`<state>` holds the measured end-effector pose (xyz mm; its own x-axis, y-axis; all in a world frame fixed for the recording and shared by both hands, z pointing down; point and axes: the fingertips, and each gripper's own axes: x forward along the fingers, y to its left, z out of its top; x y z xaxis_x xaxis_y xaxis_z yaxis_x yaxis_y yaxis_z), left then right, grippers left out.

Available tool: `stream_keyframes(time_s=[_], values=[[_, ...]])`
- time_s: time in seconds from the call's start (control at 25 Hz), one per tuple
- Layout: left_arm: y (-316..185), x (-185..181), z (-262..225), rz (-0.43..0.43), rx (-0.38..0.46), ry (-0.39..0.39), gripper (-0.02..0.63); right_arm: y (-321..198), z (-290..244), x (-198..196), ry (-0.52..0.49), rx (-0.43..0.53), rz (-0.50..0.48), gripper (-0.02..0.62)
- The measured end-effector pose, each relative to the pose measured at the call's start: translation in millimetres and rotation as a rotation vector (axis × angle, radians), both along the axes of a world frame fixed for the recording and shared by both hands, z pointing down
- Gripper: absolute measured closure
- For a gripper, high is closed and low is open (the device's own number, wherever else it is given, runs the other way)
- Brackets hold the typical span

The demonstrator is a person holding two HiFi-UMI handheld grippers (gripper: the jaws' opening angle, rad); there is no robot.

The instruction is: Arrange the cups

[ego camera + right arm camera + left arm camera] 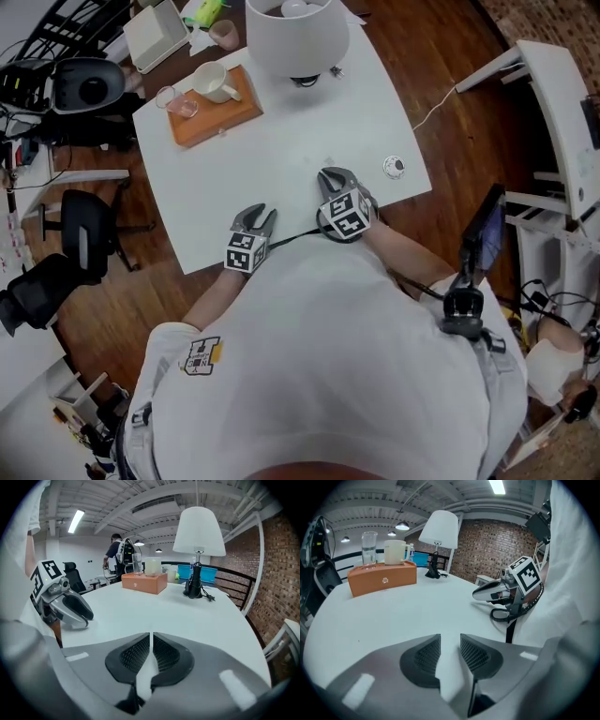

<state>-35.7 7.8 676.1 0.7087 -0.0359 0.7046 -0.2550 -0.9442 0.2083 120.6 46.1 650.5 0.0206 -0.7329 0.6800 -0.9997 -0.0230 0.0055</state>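
We stand at a white worktop [281,178]. On its far side a white lamp [295,33] stands just right of an orange box [220,117]. Both grippers hover over the near edge, well apart from the box. Our left gripper [265,214] has its jaws apart with nothing between them. Our right gripper [328,174], the nearer of the two to the box's lamp side, has its jaws drawn together, also empty. A cream mug [211,82] sits on top of the box, with a clear glass [173,98] beside it at the box's left end. A small round disc [395,167] lies well away from the box, near the worktop's right corner.
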Motion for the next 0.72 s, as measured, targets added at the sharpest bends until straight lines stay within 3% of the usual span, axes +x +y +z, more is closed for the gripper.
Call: stream_keyframes(time_s=[0.12, 0.72], values=[[-1, 0, 2, -0.018, 0.010, -0.009, 0.479, 1, 7, -3, 0.004, -0.010, -0.026, 0.595], [1, 0, 6, 0.011, 0.021, -0.035, 0.508, 5, 18, 3, -0.034, -0.022, -0.011, 0.595]])
